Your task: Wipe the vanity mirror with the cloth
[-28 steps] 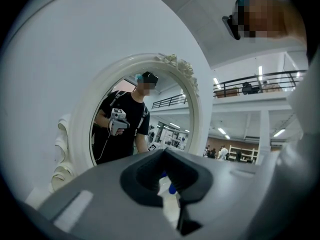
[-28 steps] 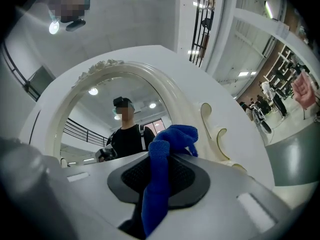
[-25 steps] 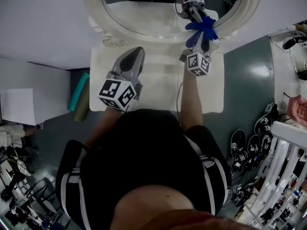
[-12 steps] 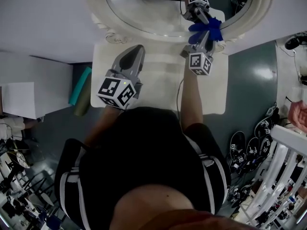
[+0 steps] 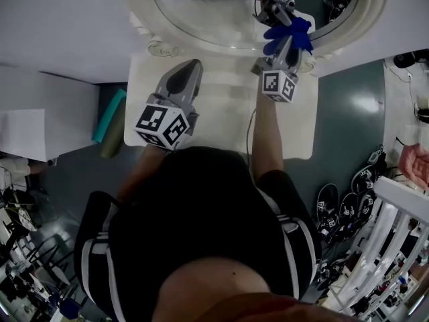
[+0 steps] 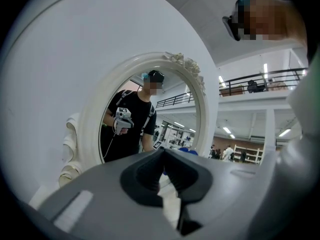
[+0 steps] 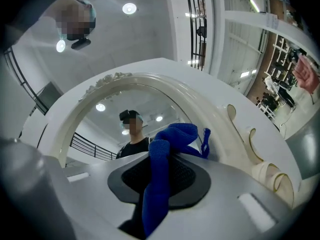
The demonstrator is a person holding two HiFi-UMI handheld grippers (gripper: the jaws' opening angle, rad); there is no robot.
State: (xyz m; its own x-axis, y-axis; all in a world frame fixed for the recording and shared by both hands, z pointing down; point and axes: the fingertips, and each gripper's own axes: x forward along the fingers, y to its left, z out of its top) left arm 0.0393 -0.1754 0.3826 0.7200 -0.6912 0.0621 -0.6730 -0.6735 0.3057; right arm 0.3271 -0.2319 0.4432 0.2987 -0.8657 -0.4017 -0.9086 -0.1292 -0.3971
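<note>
The oval vanity mirror [image 5: 221, 19] in a white ornate frame [image 5: 151, 42] stands at the back of the white tabletop. My right gripper [image 5: 289, 45] is shut on the blue cloth [image 5: 288, 33], which it holds against the glass near the lower right rim. In the right gripper view the blue cloth [image 7: 167, 144] sticks up from between the shut jaws of my right gripper [image 7: 159, 171], in front of the mirror [image 7: 112, 121]. My left gripper [image 5: 186, 78] hovers over the tabletop, shut and holding nothing. In the left gripper view my left gripper [image 6: 163, 156] faces the mirror [image 6: 145, 124] from the left.
The white vanity top [image 5: 221, 123] lies under both grippers. A teal roll [image 5: 109, 123] lies on the floor to the left, beside a white cabinet [image 5: 40, 123]. White rails and dark gear [image 5: 348, 206] crowd the right side. A person's hand [image 5: 412, 161] shows at the right edge.
My right gripper has slid the cloth a little to the right and up along the mirror's lower right edge. The left gripper has hardly moved.
</note>
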